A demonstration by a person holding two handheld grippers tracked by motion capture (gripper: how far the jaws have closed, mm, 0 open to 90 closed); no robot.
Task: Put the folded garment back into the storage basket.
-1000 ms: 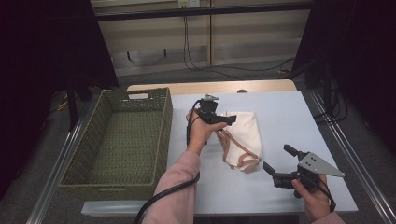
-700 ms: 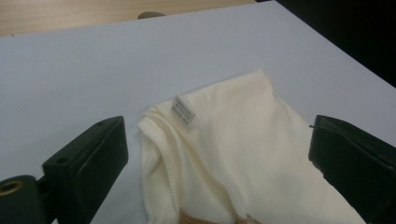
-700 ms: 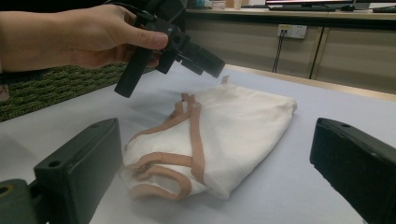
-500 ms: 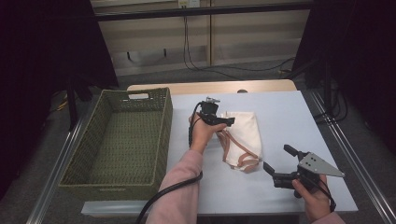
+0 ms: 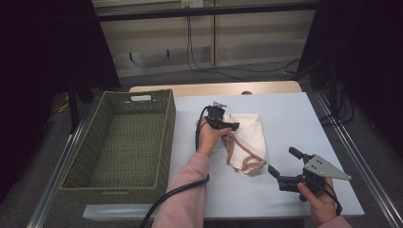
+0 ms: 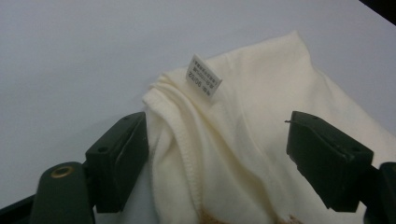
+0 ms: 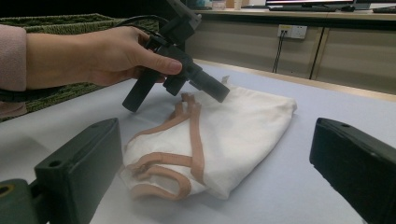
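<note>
Left gripper (image 5: 227, 126) dropped onto cream garment (image 5: 246, 137) at frame centre, jaws closing, not yet pinching; right gripper (image 5: 281, 165) released. Soft, light: grab bunched hem.

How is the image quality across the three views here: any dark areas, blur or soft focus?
High view: table evenly lit, surroundings fall into near-black. Left gripper view: cream garment and its label fairly sharp, label print too small to read. Right gripper view: own jaws slightly soft, garment's tan straps clear, dim background.

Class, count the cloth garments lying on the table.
1: a cream garment with tan straps, mid-table, right of the green basket. Its folds may hide more.
</note>
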